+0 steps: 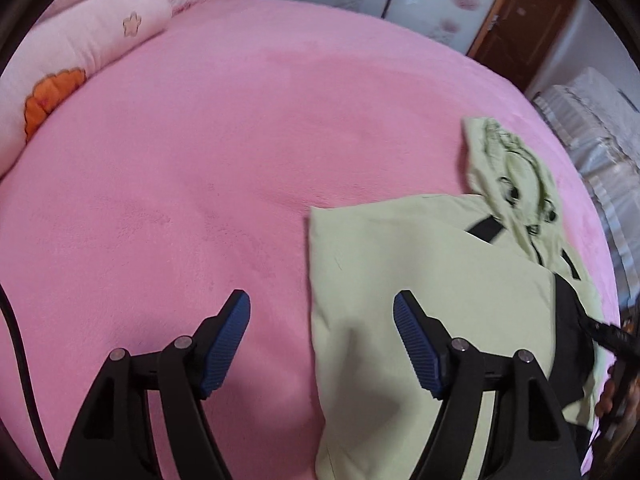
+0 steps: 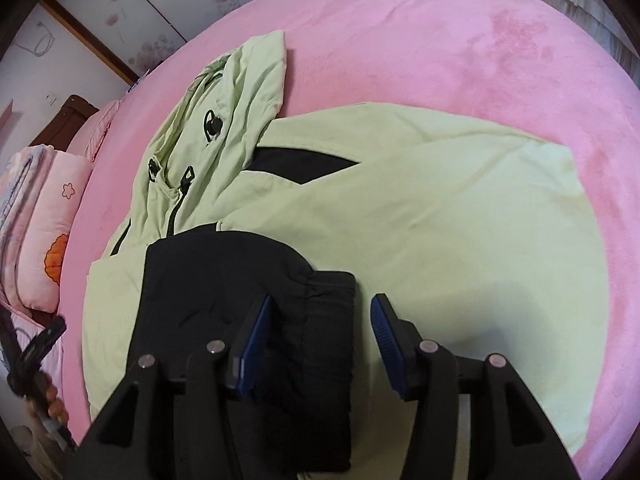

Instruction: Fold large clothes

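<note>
The green jacket (image 2: 400, 208) lies on the pink bed (image 2: 440, 40), black sleeve (image 2: 248, 320) at 6 o'clock. Right claw (image 2: 316, 344) is apart, probably over the cuff; left claw (image 1: 322, 344) apart. Grip both layers squarely.

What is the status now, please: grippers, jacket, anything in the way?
Left gripper open, holding nothing, at jacket edge. Right gripper open over black sleeve, folded across jacket. Hood flat on pink bed. Nothing blocking.
</note>
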